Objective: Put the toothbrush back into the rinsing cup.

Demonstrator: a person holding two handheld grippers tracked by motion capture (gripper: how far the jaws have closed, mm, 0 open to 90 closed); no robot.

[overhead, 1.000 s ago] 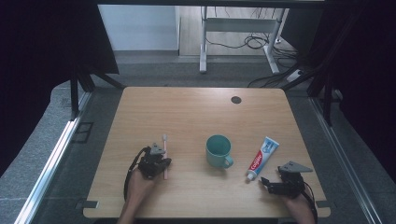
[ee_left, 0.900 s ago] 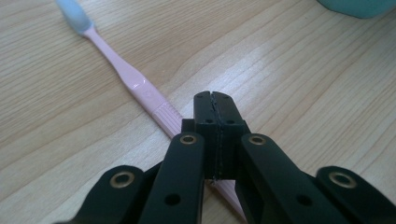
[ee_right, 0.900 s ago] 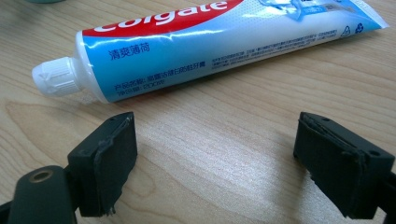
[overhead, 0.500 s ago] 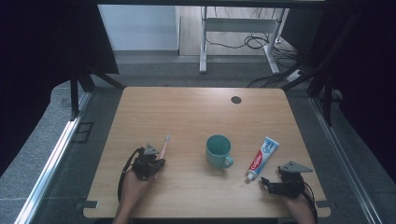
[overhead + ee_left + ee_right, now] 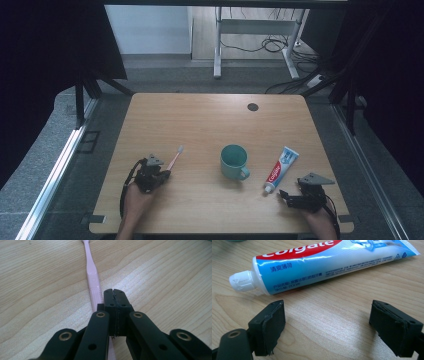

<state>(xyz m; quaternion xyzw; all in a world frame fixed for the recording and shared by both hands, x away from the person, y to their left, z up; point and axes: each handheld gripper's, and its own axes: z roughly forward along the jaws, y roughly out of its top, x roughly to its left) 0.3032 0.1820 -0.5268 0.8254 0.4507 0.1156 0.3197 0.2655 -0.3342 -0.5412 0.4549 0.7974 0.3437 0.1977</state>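
1. The green mug [image 5: 234, 161] stands upright near the middle of the wooden counter [image 5: 210, 120], its handle turned toward the person's side; every place below is given from it.
2. The pink toothbrush [image 5: 174, 157] lies flat on the counter to the left of the mug, well apart from it, head pointing away from the person. In the left gripper view the toothbrush [image 5: 92, 280] runs off the top edge, so its bristles are cut off, and its near end passes under the black fingers.
3. The left gripper [image 5: 159, 176] sits farther left of the mug, at the near end of the toothbrush. Its fingers [image 5: 110, 302] are clenched, pad against pad, with nothing between them; the handle lies just beside and below them, not gripped. Whether they touch the handle is hard to tell.
4. The toothpaste tube [image 5: 281, 169] lies right of the mug, white cap toward the person. In the right gripper view the tube [image 5: 332, 260] is cut off at the top edge.
5. The right gripper [image 5: 285, 195] rests farther right and nearer the person, just short of the cap. Its fingers [image 5: 270, 325] are released, spread wide over bare wood, apart from the tube.
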